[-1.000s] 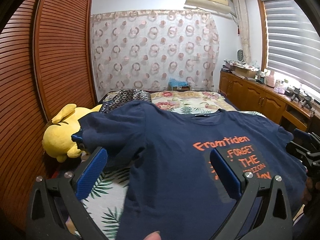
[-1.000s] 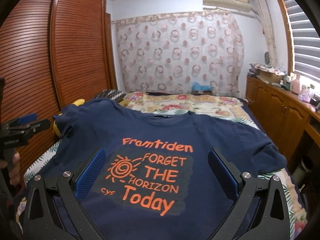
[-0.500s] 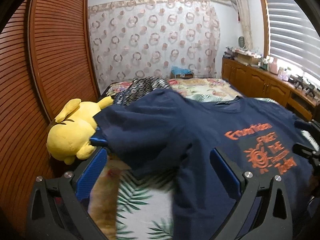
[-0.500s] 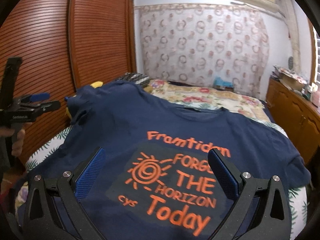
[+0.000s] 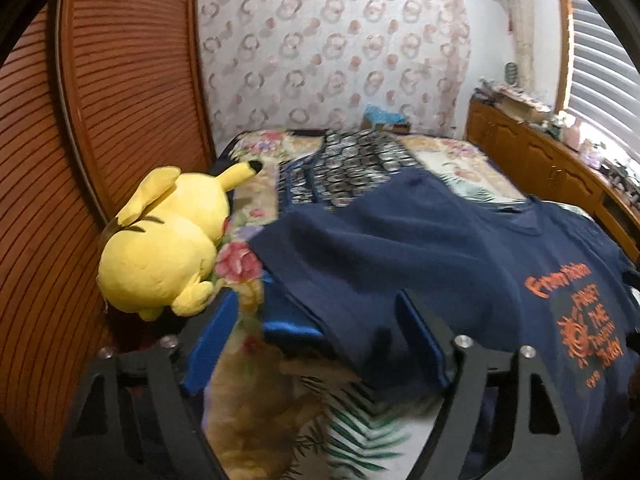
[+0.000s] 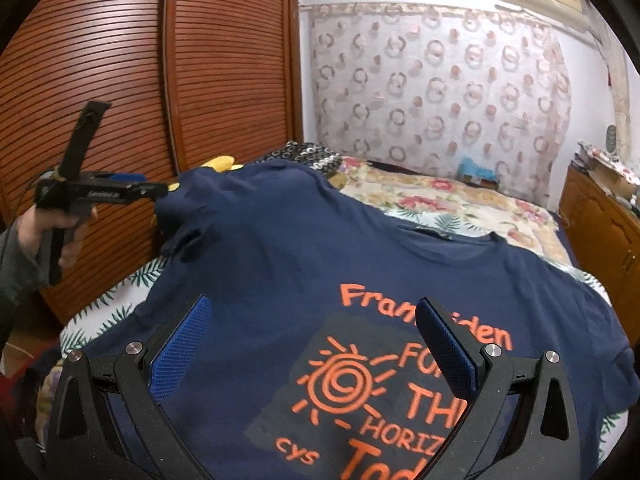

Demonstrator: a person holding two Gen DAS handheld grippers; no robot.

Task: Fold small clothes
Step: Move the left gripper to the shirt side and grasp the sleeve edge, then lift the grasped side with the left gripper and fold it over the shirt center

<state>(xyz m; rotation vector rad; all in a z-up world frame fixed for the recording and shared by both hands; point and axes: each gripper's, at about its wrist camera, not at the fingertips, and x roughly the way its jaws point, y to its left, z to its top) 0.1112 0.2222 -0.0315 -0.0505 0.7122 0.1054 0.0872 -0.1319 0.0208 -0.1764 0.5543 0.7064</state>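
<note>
Though blurred in the left wrist view, shows the left gripper (image 5: 316,340) spread wide, blue pads (image 5: 212,344) well apart, pinching nothing. Straddles the hem of the near sleeve of a navy T-shirt (image 5: 420,248), with cloth lying between the fingers and reaching to the right-hand one. Finds the shirt spread face up on the flowered bedspread (image 5: 360,432), orange print toward the right. Takes in a yellow plush toy (image 5: 160,248) just beside the sleeve, against the slatted wardrobe door (image 5: 120,100), and a dark patterned cloth (image 5: 352,168) beyond the shoulder.

From the right wrist, shows the right gripper (image 6: 316,344) likewise wide open, hovering low over the shirt's chest, one pad either side of the orange sun. Catches the left hand (image 6: 36,228) at the left edge, fist wrapped round the handle, tool held level, tip at the raised sleeve end.
</note>
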